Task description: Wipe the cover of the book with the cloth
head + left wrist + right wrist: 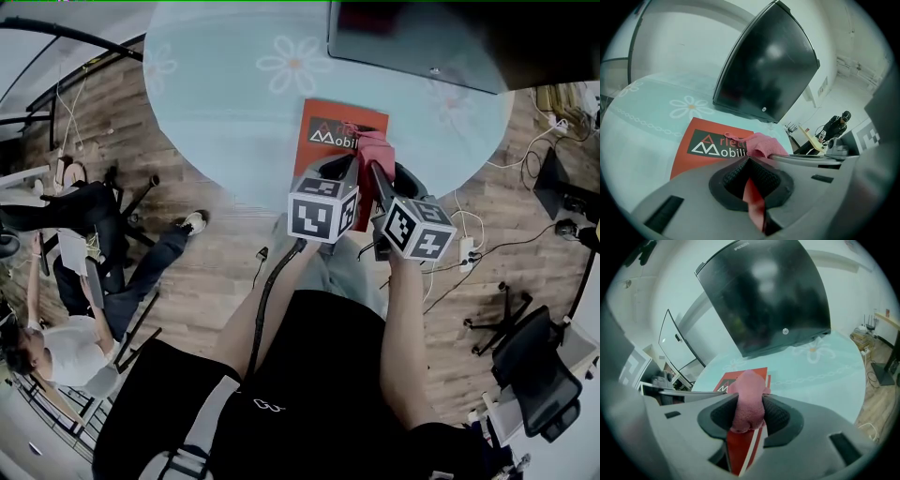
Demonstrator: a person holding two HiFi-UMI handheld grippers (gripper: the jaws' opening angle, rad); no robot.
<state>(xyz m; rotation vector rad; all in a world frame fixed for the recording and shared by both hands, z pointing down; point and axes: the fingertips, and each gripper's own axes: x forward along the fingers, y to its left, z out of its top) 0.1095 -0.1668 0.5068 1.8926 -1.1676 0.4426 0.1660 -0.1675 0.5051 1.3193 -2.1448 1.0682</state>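
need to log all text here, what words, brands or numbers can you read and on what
"Arlet" on the book cover, cut short by the cloth.
"Mobili" below it, also cut short.
Small lettering at the top edge of the monitor: too blurred to read.
Marker cubes: black-and-white squares, no words.

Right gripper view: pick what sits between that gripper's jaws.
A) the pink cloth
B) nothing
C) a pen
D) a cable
A: the right gripper has its jaws closed on the pink cloth, held over the red book.
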